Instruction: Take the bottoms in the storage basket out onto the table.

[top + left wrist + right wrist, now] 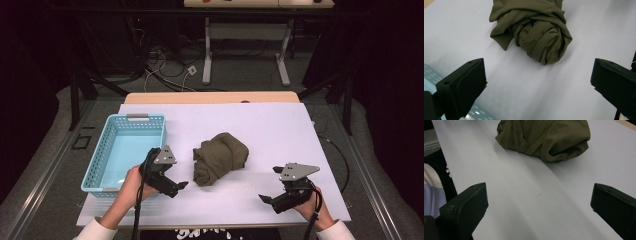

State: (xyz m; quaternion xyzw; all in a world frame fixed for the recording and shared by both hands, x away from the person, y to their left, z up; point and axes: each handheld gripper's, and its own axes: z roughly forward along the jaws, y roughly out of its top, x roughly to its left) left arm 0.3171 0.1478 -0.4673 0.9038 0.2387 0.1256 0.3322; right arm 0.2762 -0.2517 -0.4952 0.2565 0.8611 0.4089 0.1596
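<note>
Far left on the table (pixel 280 125): a light blue plastic basket (pixel 150 134), rectangular, walls perforated in a grid, a grey label at the far rim, nothing inside. Just beside its near right corner, the left tongs (pixel 176 186), black, topped by a grey three-cornered plate, gripped in the left hand (pixel 131 186), cable trailing toward the near edge. Spread wide, holding nothing; in the left gripper view both blunt black tips apart (pixel 537 82) with only white table surface between, a sliver of the basket's perforated wall at the lower left corner.

At the middle of the table, right of the basket and ahead of both tongs: an olive-green cloth (pixel 220 157), soft matte knit, bunched into a rounded lump. Twisted, knot-like folds at the near end in the left gripper view (pixel 536 32), one loose flap lying flat on the white surface. Smoother and domed from the right gripper view (pixel 544 137), top cut off by the frame. Kind of garment not discernible; inner folds hidden.

Right, near the front edge: the right tongs (pixel 275 189), same black build and grey plate, held in the right hand (pixel 315 207). Likewise gaping, empty (pixel 537 202), well apart from the cloth. White sleeve cuffs at the bottom edge.
</note>
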